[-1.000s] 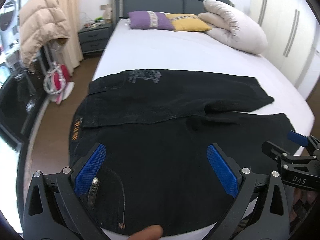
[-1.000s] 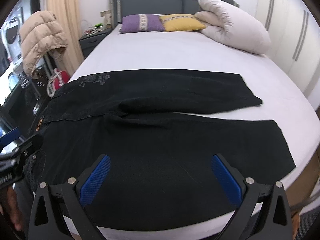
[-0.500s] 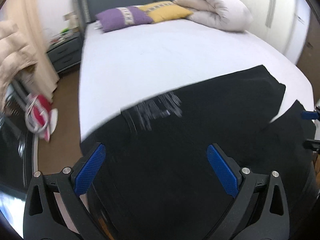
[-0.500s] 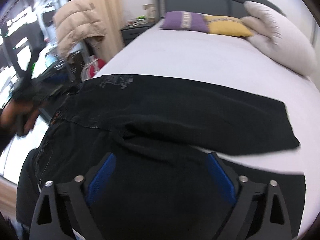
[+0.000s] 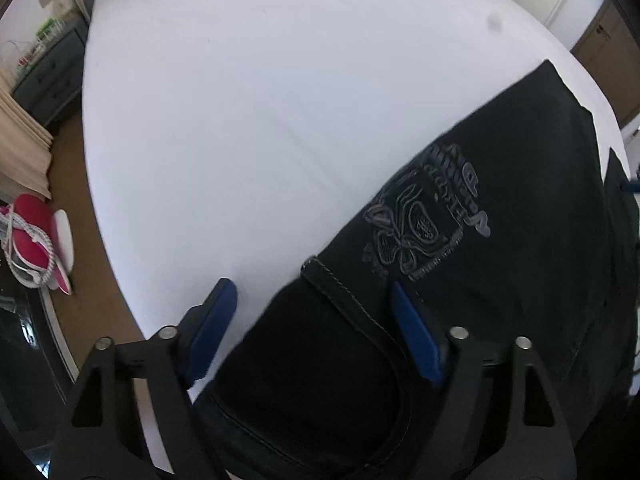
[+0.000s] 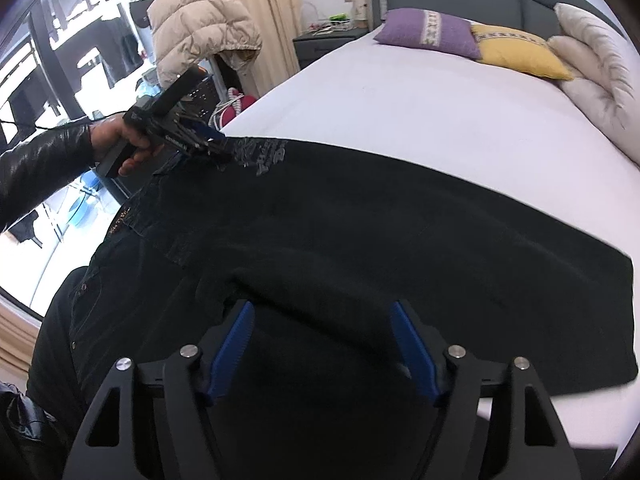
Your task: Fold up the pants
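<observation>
Black pants (image 6: 360,216) lie spread on the white bed (image 6: 460,120), legs running right. A grey printed emblem (image 5: 424,220) marks the far waist corner. My left gripper (image 5: 316,320) is open and low over that waistband corner, its blue pads either side of the hem. It also shows in the right wrist view (image 6: 204,144) at the waist's far edge. My right gripper (image 6: 324,332) is open, low over the crotch fold between the legs.
Purple (image 6: 428,32) and yellow (image 6: 516,52) pillows and a rolled white duvet (image 6: 596,72) lie at the headboard. A nightstand (image 5: 44,76), a puffy beige jacket (image 6: 200,28) and a red object (image 5: 32,240) on the floor stand left of the bed.
Both grippers have moved forward and down onto the pants. The left one swung to the far waist corner; the right one went to the crotch. Both jaws have narrowed but stay open.
</observation>
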A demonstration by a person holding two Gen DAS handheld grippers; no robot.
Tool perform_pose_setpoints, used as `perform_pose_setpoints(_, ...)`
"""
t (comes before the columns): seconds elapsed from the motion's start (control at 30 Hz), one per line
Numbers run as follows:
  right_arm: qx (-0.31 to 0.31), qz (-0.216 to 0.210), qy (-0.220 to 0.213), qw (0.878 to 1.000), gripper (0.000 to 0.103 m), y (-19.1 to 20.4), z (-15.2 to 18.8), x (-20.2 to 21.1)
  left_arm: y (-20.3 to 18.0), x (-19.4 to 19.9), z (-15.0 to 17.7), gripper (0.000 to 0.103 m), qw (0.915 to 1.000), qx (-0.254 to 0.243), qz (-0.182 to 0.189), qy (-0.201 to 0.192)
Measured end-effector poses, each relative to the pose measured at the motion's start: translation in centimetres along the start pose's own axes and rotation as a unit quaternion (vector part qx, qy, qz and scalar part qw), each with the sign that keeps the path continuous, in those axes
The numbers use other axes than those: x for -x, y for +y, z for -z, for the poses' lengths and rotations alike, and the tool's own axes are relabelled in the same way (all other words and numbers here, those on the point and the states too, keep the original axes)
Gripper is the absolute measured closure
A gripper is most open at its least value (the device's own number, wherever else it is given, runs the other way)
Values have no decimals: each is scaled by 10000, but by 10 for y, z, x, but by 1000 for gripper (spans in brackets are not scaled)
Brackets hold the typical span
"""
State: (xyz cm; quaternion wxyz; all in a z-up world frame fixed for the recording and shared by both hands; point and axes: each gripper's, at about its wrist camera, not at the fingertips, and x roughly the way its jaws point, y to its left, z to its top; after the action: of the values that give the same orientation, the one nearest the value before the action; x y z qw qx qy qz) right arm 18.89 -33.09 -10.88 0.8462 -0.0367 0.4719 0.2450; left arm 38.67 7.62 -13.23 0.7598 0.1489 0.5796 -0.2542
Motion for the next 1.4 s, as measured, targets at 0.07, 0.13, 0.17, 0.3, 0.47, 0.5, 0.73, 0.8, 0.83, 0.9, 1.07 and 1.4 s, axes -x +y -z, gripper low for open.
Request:
perform_pose_setpoints(0.07, 193, -35, 22, 9998, 32, 0, -13, -8, 2, -1, -3, 51, 9999, -8, 110, 11)
perform_pose_setpoints(0.13, 390, -38, 42, 9992, 32, 2, -25, -14, 3, 0, -6, 88, 10000, -6, 97, -5)
perform_pose_setpoints(0.17, 497, -25, 51, 9987, 32, 2, -33, -19, 1, -1, -7, 92, 10000, -33, 32, 19)
perform_pose_setpoints(0.3, 764, 32, 83, 9970, 34, -3, -64, -34, -5, 9, -4, 97, 9993, -114, -236, -266)
perform_pose_setpoints(0.47, 1152, 84, 109, 9932, 36, 0, -108, -57, -29, 34, 16, 97, 9931, -235, -616, -972)
perform_pose_setpoints(0.5, 1255, 58, 118, 9920, 38, 4, -116, -62, -33, 39, 22, 97, 9916, -304, -699, -1046)
perform_pose_setpoints(0.73, 2020, -35, 655, 9772, 45, 28, -154, -116, -49, 63, 53, 97, 9849, -332, -765, -1514)
perform_pose_setpoints(0.8, 2107, 9, 893, 9735, 50, 27, -156, -131, -44, 69, 63, 97, 9846, -303, -715, -1569)
perform_pose_setpoints(0.83, 2149, 17, 1028, 9712, 52, 26, -157, -140, -48, 78, 80, 97, 9845, -290, -693, -1585)
perform_pose_setpoints(0.9, 2158, 41, 1246, 9684, 76, 23, -158, -153, -56, 85, 94, 97, 9842, -257, -655, -1623)
perform_pose_setpoints(1.07, 1832, -93, 1227, 9753, 96, 20, -157, -151, -77, 91, 105, 97, 9836, -129, -623, -1690)
perform_pose_setpoints(1.4, 384, -548, 599, 9960, 97, 44, -142, -119, -99, 111, 113, 97, 9810, 236, -318, -1899)
